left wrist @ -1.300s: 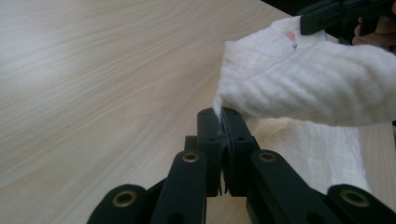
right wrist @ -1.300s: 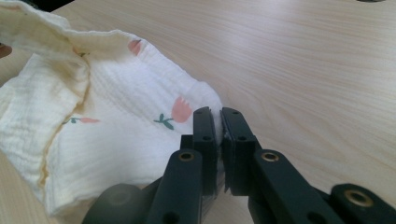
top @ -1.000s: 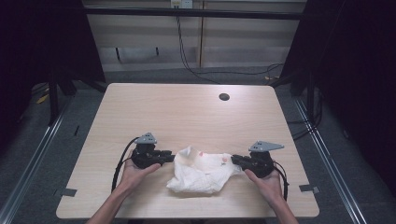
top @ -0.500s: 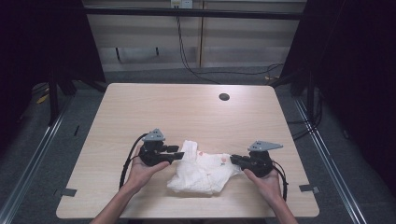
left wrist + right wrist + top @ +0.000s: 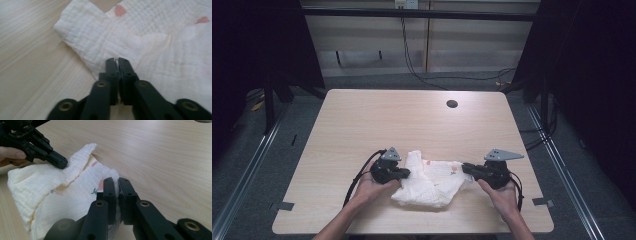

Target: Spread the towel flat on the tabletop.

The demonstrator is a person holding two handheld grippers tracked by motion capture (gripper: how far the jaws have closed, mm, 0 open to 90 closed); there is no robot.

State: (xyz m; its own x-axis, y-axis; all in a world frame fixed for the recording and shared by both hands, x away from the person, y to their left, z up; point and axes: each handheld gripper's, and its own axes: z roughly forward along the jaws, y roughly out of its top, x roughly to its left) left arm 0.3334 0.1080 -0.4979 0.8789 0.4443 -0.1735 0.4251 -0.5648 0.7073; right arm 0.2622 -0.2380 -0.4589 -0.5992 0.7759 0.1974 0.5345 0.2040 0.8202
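High view: light wood bench, rounded corners, filling the middle of the frame; its near edge is cut off at the bottom. Dark round hole in the upper centre of the bench.

White crumpled cloth, lower centre of the frame, lying on the bench between both tongs; small pink marks on it, pattern too small to read. Its underside and folds are hidden.

Left tongs, lower left of centre, jaws together and clamped on the cloth's left edge; the left gripper view shows fabric pinched at the tips.

Right tongs, lower right of centre, jaws together on the cloth's right edge.

Forearms cut off at the bottom edge.
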